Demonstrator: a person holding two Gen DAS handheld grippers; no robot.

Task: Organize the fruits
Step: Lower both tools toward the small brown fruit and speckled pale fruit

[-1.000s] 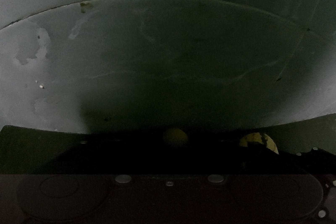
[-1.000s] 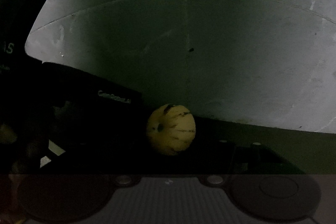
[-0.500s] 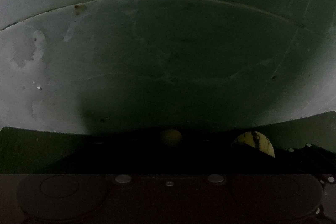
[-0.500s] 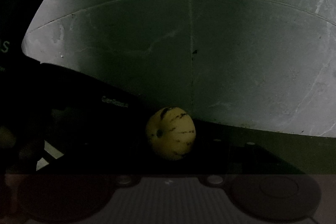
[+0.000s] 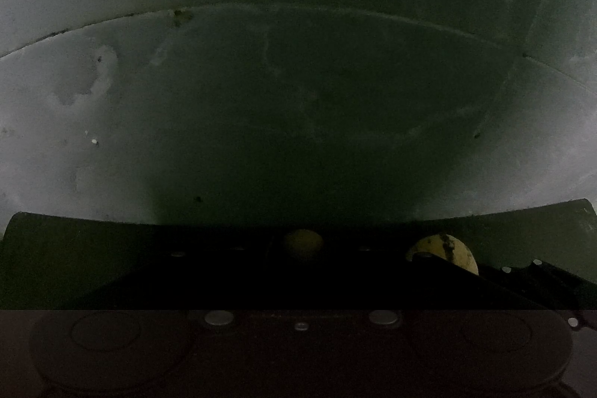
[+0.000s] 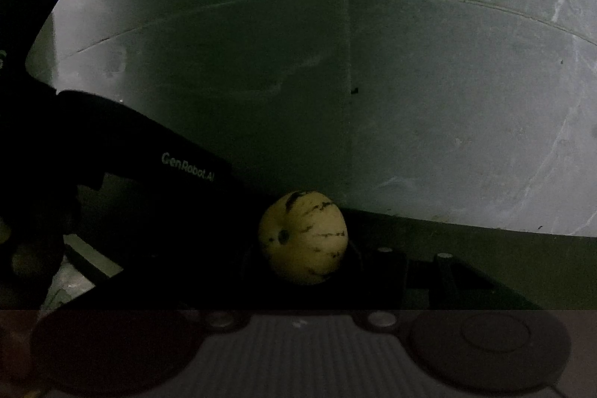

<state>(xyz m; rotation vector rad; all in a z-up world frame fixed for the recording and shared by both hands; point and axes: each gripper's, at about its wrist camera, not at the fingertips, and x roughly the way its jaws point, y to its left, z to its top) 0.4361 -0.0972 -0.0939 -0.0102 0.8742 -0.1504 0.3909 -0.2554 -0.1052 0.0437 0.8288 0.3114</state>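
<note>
It is very dark. In the right wrist view a pale yellow round fruit with dark streaks (image 6: 304, 237) sits between the black fingers of my right gripper (image 6: 304, 243), which is shut on it. In the left wrist view a smaller dull yellow fruit (image 5: 302, 244) sits at the tips of my left gripper (image 5: 302, 248), held there. The streaked fruit (image 5: 446, 248) also shows at the lower right of that view, partly hidden by a black finger. The left gripper's black body (image 6: 149, 155) fills the left of the right wrist view.
Behind both grippers lies a grey stone-like tiled surface (image 6: 447, 99) with thin grout lines and pale scuffs (image 5: 86, 81). Both views are in deep shadow towards the bottom.
Both fruits keep their place between the fingers. The tiled background has drifted slightly right and down in the right wrist view. The left gripper's body looms a little larger there.
</note>
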